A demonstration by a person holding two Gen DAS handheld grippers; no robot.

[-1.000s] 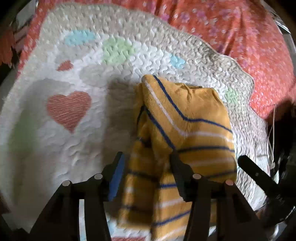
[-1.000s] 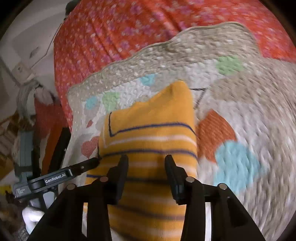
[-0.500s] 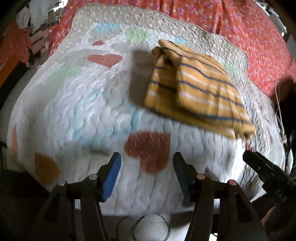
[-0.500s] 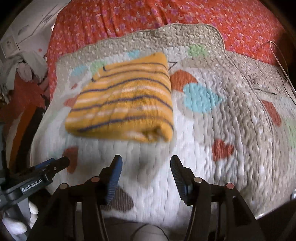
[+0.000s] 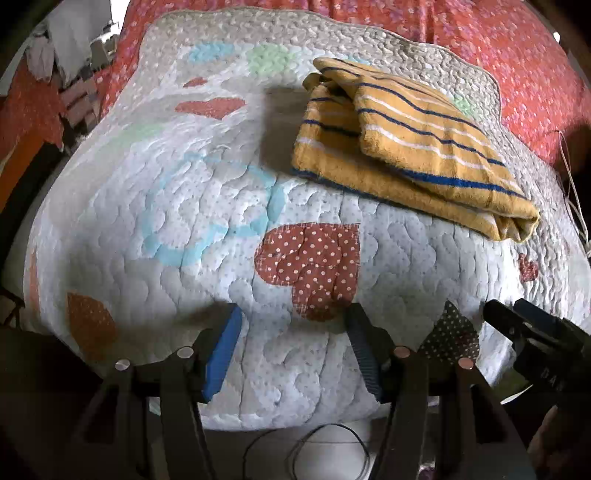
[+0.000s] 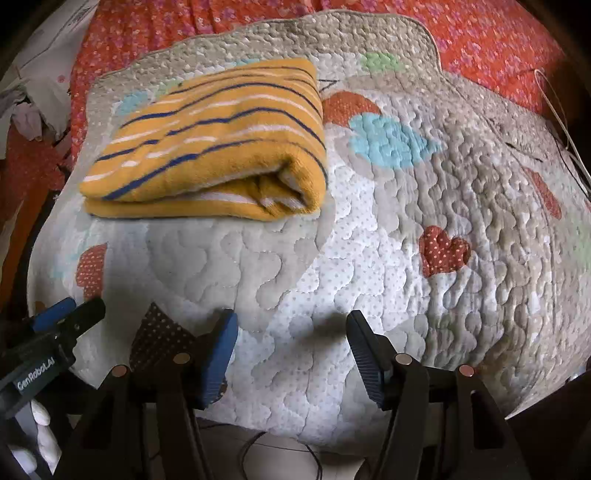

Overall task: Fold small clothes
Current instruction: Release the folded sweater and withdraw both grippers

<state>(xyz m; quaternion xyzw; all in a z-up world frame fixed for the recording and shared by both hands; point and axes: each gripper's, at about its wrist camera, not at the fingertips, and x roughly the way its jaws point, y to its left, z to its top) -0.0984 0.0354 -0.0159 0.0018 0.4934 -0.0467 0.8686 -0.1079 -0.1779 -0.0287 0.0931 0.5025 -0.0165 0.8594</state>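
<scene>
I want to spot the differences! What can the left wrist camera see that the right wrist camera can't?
Only the left wrist view shows the big dotted heart and the light blue ring. Only the right wrist view shows the light blue patch and the garment's rolled open end. Both show the folded yellow striped garment on the quilt, and both grippers, open and empty.

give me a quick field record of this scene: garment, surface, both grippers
garment: yellow striped garment, folded, lying on the quilt, far from both grippers
surface: quilt with hearts, over a red floral cover
left gripper: jaws apart, just been opening, nothing between them
right gripper: jaws apart, just been opening, nothing between them
fold: looks done
</scene>
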